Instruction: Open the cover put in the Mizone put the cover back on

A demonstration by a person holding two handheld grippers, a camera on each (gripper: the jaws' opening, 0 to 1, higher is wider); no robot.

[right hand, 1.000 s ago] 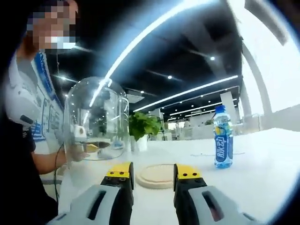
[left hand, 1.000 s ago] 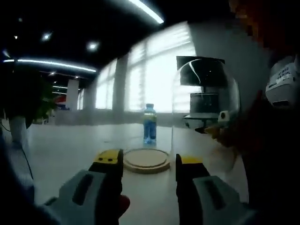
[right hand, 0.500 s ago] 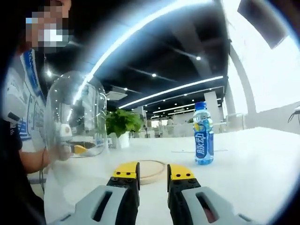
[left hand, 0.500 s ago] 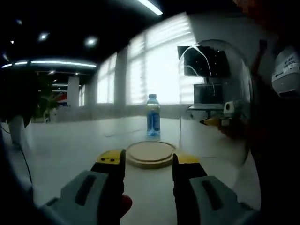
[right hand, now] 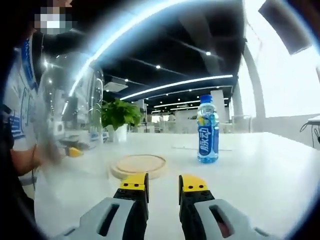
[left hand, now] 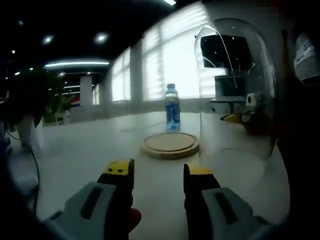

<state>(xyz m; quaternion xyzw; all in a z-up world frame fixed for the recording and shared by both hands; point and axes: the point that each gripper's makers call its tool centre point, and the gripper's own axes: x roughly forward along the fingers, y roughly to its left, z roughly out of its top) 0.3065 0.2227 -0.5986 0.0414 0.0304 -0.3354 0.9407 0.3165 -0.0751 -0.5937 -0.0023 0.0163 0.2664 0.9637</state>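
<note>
The Mizone bottle (right hand: 207, 129) stands upright on the desk (right hand: 260, 170), beyond and right of the wooden base (right hand: 138, 165), ahead of the right claw (right hand: 164, 186), jaws narrowly apart and empty. Left claw (left hand: 157, 174): likewise apart.

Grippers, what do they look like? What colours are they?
Each gripper has two chunky jaws. In the left gripper view, the left gripper has yellow caps on black fingertips, with pale grey bodies behind that have a dark slot in each. A bit of red peeks out low down between them. In the right gripper view, the right gripper looks the same: yellow caps, black tips, grey slotted bodies.
</note>
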